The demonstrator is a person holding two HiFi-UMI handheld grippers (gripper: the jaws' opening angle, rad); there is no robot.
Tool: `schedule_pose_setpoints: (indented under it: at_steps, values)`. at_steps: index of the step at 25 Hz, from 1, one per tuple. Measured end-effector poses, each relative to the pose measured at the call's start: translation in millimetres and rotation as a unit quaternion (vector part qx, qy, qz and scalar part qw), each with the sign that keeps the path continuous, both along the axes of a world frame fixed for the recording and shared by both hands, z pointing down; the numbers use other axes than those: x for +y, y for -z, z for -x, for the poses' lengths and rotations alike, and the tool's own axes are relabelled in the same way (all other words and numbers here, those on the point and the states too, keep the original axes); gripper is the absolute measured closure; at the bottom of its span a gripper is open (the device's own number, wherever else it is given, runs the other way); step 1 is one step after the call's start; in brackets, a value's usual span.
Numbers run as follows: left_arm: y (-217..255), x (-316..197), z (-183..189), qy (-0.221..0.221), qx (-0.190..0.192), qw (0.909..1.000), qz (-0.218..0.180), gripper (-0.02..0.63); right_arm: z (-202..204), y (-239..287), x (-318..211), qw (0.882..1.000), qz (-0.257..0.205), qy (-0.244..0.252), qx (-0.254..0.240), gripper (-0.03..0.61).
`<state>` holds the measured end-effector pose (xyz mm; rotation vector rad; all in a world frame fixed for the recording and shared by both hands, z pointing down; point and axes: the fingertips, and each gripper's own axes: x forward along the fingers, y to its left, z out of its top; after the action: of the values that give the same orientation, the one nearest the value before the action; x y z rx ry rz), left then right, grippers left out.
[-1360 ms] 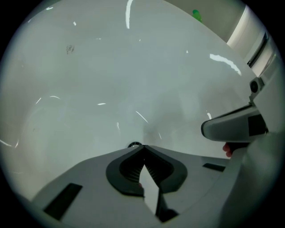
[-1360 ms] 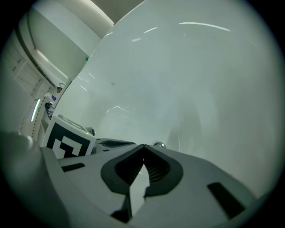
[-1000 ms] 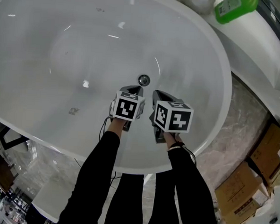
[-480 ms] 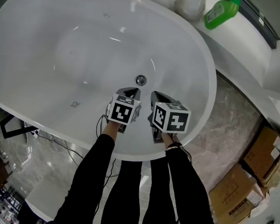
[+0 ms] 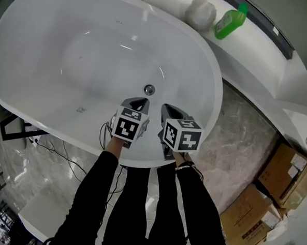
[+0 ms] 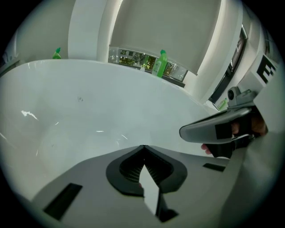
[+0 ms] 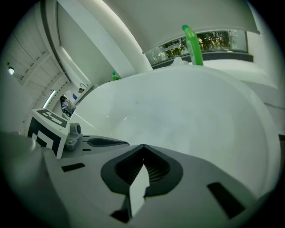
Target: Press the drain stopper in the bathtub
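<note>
Marble floor (image 5: 241,135) surrounds a white oval bathtub (image 5: 39,40); its drain stopper (image 5: 149,89) sits uncovered in the basin bottom. The left gripper (image 5: 140,101) and right gripper (image 5: 166,109) hover just short of it, both clenched on nothing. A green bottle (image 5: 229,21) stands on the ledge (image 5: 251,50) behind, and cardboard boxes (image 5: 285,171) lie well aside.

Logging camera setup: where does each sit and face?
Head view: on the head, steeply down into the bathtub; sleeved arms, left hand-held gripper, right hand-held gripper.
Left gripper view: on the left one, across the tub; shut jaws, right one.
Right gripper view: on the right one, across the tub; shut jaws, left one.
Shared: bathtub, green bottle.
</note>
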<state>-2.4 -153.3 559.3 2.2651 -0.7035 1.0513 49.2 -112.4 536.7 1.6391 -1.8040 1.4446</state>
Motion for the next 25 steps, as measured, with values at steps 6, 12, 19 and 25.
schedule_pose_setpoints:
  at_steps: [6, 12, 19, 25]
  values:
    - [33, 15, 1, 0.015, 0.014, 0.9997, -0.012, 0.606, -7, 24, 6, 0.999, -0.03, 0.01, 0.009, 0.581]
    - [64, 24, 9, 0.032, 0.027, 0.9985, -0.035, 0.606, -13, 42, 15, 0.998, -0.05, 0.026, 0.018, 0.581]
    - [95, 30, 17, 0.061, 0.047, 0.9959, -0.049, 0.606, -15, 58, 22, 0.996, -0.067, 0.046, 0.02, 0.58]
    - [109, 38, 23, 0.083, 0.056, 0.9938, -0.05, 0.606, -9, 71, 27, 0.995, -0.078, 0.067, 0.015, 0.58]
